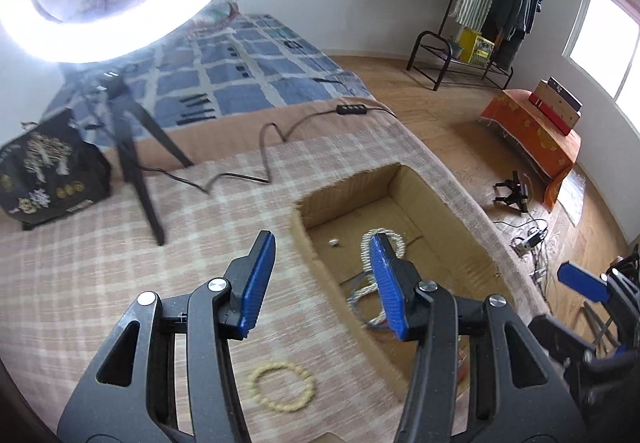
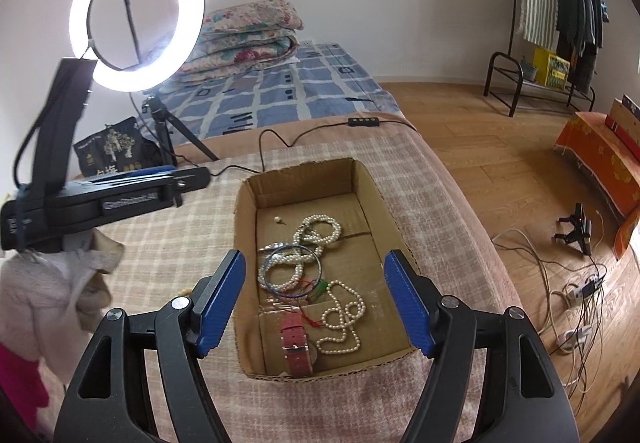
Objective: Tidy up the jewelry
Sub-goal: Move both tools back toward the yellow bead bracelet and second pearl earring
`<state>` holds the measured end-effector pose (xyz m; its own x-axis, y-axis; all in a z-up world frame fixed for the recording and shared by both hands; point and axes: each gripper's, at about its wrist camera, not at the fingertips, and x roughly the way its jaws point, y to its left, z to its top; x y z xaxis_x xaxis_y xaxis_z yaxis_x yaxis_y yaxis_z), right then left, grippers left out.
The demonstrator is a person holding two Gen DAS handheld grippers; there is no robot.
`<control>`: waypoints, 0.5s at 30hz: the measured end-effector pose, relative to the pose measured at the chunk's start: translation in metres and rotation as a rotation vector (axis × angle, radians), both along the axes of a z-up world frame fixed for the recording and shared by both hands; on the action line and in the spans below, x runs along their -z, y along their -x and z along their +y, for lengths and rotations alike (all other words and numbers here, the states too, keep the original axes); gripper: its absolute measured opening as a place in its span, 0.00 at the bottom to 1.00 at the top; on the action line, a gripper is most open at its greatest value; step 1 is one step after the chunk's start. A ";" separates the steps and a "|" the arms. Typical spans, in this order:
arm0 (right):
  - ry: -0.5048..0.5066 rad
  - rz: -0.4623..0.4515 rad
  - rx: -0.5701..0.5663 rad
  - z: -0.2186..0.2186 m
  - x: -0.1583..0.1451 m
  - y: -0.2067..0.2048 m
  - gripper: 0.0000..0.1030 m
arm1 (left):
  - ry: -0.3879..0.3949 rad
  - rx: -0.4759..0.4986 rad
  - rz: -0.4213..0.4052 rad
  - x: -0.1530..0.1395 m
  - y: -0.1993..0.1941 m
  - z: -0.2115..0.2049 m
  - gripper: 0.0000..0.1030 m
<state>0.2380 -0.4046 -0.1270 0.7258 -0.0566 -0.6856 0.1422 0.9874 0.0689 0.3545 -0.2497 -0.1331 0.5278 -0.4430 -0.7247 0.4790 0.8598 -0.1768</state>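
An open cardboard box [image 2: 304,179] sits on the checked blanket. Inside lie pearl strands [image 2: 316,233], a thin bangle [image 2: 294,273], a red watch strap [image 2: 296,343], a second pearl strand [image 2: 344,319] and a small pearl stud [image 2: 279,220]. My right gripper [image 2: 315,257] hangs open above the box's near half, with nothing between its fingers. My left gripper [image 1: 322,243] is open and empty over the box's left edge [image 1: 316,255], and shows side-on as the left gripper [image 2: 188,177]. A yellow bead bracelet [image 1: 282,387] lies on the blanket beneath it.
A lit ring light [image 2: 136,13] on a tripod [image 1: 136,163] stands behind the box, its cable [image 1: 264,147] trailing across the blanket. A black bag [image 1: 48,171] sits far left. The bed edge drops to the wooden floor with cables [image 2: 576,299] on the right.
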 end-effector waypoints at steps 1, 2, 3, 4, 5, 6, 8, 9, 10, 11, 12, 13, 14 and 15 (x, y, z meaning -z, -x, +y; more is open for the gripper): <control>0.004 -0.002 -0.006 0.002 -0.001 0.000 0.69 | -0.001 -0.005 -0.006 -0.003 0.002 0.007 0.49; 0.010 -0.005 -0.014 0.005 -0.001 0.000 0.69 | -0.002 -0.011 -0.012 -0.006 0.003 0.014 0.49; 0.015 -0.006 -0.022 0.008 -0.002 -0.001 0.69 | -0.002 -0.019 -0.017 -0.009 0.004 0.022 0.49; 0.020 -0.008 -0.031 0.011 -0.002 -0.001 0.69 | 0.000 -0.030 -0.021 -0.012 0.006 0.031 0.49; 0.026 -0.010 -0.040 0.014 -0.002 -0.001 0.69 | 0.002 -0.039 -0.023 -0.014 0.007 0.039 0.49; 0.031 -0.014 -0.045 0.018 -0.003 -0.001 0.69 | 0.006 -0.048 -0.025 -0.016 0.009 0.048 0.49; 0.038 -0.023 -0.063 0.026 -0.004 -0.002 0.69 | 0.008 -0.062 -0.027 -0.017 0.013 0.064 0.49; 0.038 -0.027 -0.076 0.029 -0.004 -0.002 0.69 | 0.007 -0.069 -0.029 -0.018 0.016 0.071 0.49; 0.036 -0.030 -0.085 0.031 -0.004 -0.003 0.69 | 0.005 -0.076 -0.030 -0.017 0.019 0.080 0.49; 0.033 -0.031 -0.095 0.035 -0.004 -0.003 0.69 | 0.005 -0.081 -0.031 -0.017 0.022 0.086 0.49; 0.030 -0.032 -0.109 0.040 -0.003 -0.004 0.69 | 0.007 -0.085 -0.029 -0.016 0.025 0.093 0.49; 0.026 -0.033 -0.119 0.043 -0.002 -0.005 0.69 | 0.005 -0.087 -0.024 -0.013 0.029 0.099 0.49; 0.019 -0.034 -0.132 0.047 -0.002 -0.006 0.69 | 0.001 -0.090 -0.020 -0.011 0.033 0.105 0.49; 0.012 -0.035 -0.147 0.051 -0.001 -0.006 0.69 | -0.004 -0.093 -0.019 -0.009 0.036 0.110 0.49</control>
<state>0.2445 -0.3537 -0.1261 0.7503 0.0439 -0.6597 -0.0063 0.9982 0.0593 0.3185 -0.1394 -0.1239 0.5800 -0.3881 -0.7162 0.3999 0.9016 -0.1648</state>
